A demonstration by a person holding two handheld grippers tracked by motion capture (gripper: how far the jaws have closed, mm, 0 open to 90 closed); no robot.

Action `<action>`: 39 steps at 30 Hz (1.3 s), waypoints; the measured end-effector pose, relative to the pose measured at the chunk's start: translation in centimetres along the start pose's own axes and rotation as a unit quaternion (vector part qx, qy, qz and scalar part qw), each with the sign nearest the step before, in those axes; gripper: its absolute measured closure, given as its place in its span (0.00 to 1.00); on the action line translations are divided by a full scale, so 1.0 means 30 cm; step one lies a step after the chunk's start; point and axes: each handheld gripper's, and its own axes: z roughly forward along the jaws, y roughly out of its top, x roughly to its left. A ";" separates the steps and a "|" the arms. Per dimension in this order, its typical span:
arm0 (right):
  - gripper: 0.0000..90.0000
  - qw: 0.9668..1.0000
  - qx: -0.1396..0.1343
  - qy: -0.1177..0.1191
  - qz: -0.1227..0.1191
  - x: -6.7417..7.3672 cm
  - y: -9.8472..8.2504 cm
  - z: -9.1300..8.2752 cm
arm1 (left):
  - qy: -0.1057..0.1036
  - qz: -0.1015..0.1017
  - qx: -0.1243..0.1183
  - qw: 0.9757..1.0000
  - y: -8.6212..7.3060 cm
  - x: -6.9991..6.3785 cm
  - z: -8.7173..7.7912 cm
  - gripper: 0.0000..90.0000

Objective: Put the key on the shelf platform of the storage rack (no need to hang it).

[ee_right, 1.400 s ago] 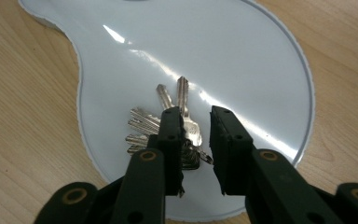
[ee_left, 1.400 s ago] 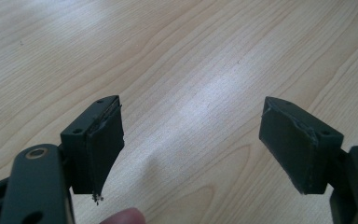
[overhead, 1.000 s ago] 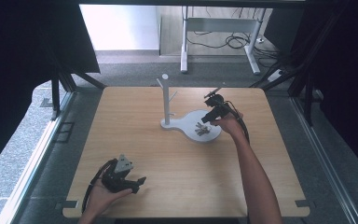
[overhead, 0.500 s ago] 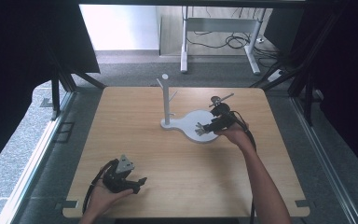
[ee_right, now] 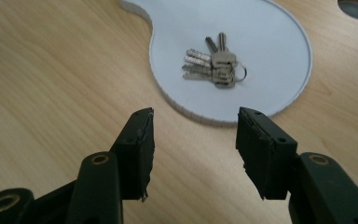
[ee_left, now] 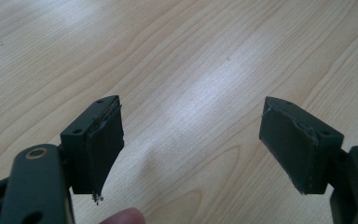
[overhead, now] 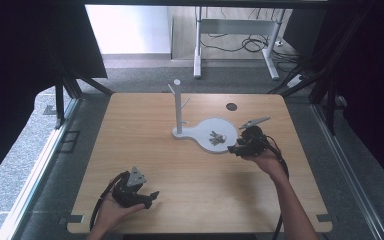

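Note:
A bunch of silver keys lies flat on the round white tray of a key stand, whose post rises at the tray's far left. My right gripper hovers low just off the tray's near right rim, pointing at the keys. Its jaws have just been opening, and nothing is between them. My left gripper rests near the table's front left, open over bare wood.
The wooden table has a round grommet hole behind the tray. Black frame bars and dark curtains flank the table on both sides. Cables trail from both grippers toward the front edge.
My right gripper has drawn back from above the tray's far right side toward the near right, ending just off the rim. The keys stayed on the tray. The left gripper has not moved.

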 end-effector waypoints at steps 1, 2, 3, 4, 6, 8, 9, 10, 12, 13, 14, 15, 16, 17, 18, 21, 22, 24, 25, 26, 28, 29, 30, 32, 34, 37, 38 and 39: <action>0.52 1.000 -0.002 0.000 0.000 0.003 -0.015 -0.007 | 0.000 0.000 0.001 1.000 0.000 -0.001 0.001 0.24; 0.52 1.000 -0.006 0.000 0.002 0.008 -0.031 -0.014 | 0.000 0.000 0.000 1.000 0.000 -0.001 0.001 0.24; 0.52 1.000 -0.009 0.002 0.003 0.011 -0.047 -0.020 | -0.001 0.000 0.000 1.000 0.000 -0.002 0.001 0.24; 0.52 1.000 -0.012 0.003 0.004 0.017 -0.064 -0.026 | -0.001 0.000 0.000 1.000 0.000 -0.002 0.001 0.24; 0.52 1.000 -0.019 0.005 0.005 0.025 -0.098 -0.036 | 0.000 0.000 0.000 1.000 0.001 -0.002 0.000 0.24; 0.52 1.000 -0.025 0.008 0.008 0.032 -0.132 -0.045 | 0.000 0.000 -0.001 1.000 0.001 -0.003 0.000 0.24; 0.52 1.000 -0.028 0.009 0.011 0.035 -0.150 -0.049 | -0.001 0.000 -0.001 1.000 0.000 -0.003 0.000 0.24; 0.52 0.999 -0.029 0.008 0.013 0.038 -0.168 -0.052 | -0.001 0.000 0.000 1.000 0.001 -0.004 0.000 0.24; 0.52 0.999 -0.035 0.008 0.017 0.041 -0.203 -0.057 | -0.001 0.001 -0.001 1.000 0.001 -0.004 -0.001 0.24; 0.52 0.999 -0.036 0.008 0.019 0.044 -0.221 -0.059 | -0.001 0.001 -0.001 1.000 0.001 -0.004 -0.001 0.24; 0.52 0.999 -0.036 0.008 0.021 0.046 -0.239 -0.062 | -0.001 0.001 -0.002 1.000 0.001 -0.004 -0.002 0.24; 0.52 0.999 -0.036 0.008 0.022 0.048 -0.257 -0.064 | -0.001 0.001 -0.002 1.000 0.001 -0.004 -0.002 0.24; 0.52 0.999 -0.038 0.008 0.023 0.049 -0.280 -0.067 | -0.001 0.000 -0.003 1.000 0.001 -0.003 -0.004 0.24; 0.53 0.999 -0.039 0.008 0.028 0.052 -0.299 -0.070 | 0.000 -0.001 -0.003 1.000 0.001 -0.002 -0.004 0.24; 0.53 0.999 -0.039 0.008 0.028 0.052 -0.299 -0.070 | 0.000 -0.001 -0.003 1.000 0.001 -0.002 -0.004 0.24; 0.53 0.999 -0.040 0.007 0.034 0.060 -0.360 -0.072 | 0.000 -0.001 -0.001 1.000 0.001 -0.005 -0.002 0.24; 0.53 0.999 -0.038 0.007 0.035 0.064 -0.377 -0.072 | 0.000 0.000 -0.001 1.000 0.001 -0.006 -0.001 0.24; 0.53 0.999 -0.039 0.007 0.036 0.069 -0.401 -0.072 | 0.000 0.000 -0.001 1.000 0.001 -0.006 -0.002 0.24; 0.53 0.998 -0.040 0.007 0.037 0.072 -0.409 -0.071 | 0.000 -0.001 -0.002 1.000 0.001 -0.004 -0.002 0.24; 0.53 0.999 -0.037 0.008 0.038 0.073 -0.418 -0.068 | 0.000 -0.001 -0.002 1.000 0.001 -0.003 -0.003 0.24; 0.53 0.999 -0.031 0.007 0.035 0.076 -0.430 -0.064 | 0.001 -0.002 -0.002 1.000 0.000 0.000 -0.004 0.24; 0.53 0.999 -0.032 0.006 0.036 0.075 -0.433 -0.063 | 0.001 -0.003 -0.003 1.000 -0.001 0.001 -0.005 0.24; 0.53 0.999 -0.032 0.007 0.038 0.075 -0.435 -0.061 | 0.001 -0.004 -0.003 1.000 -0.001 0.002 -0.005 0.24; 0.53 0.999 -0.033 0.005 0.040 0.073 -0.435 -0.059 | 0.001 -0.003 -0.003 1.000 -0.001 0.002 -0.006 0.24; 0.53 0.999 -0.036 0.003 0.039 0.072 -0.434 -0.058 | 0.001 -0.002 -0.004 1.000 -0.001 0.001 -0.005 0.24; 0.52 0.998 -0.039 0.003 0.040 0.075 -0.430 -0.059 | 0.001 -0.001 -0.002 1.000 0.000 0.000 -0.004 0.24; 0.52 0.998 -0.041 0.003 0.040 0.077 -0.429 -0.060 | 0.001 -0.001 -0.001 1.000 0.000 0.000 -0.003 0.24; 0.51 0.998 -0.040 0.003 0.039 0.079 -0.428 -0.060 | 0.000 -0.001 -0.001 1.000 0.000 -0.001 -0.003 0.24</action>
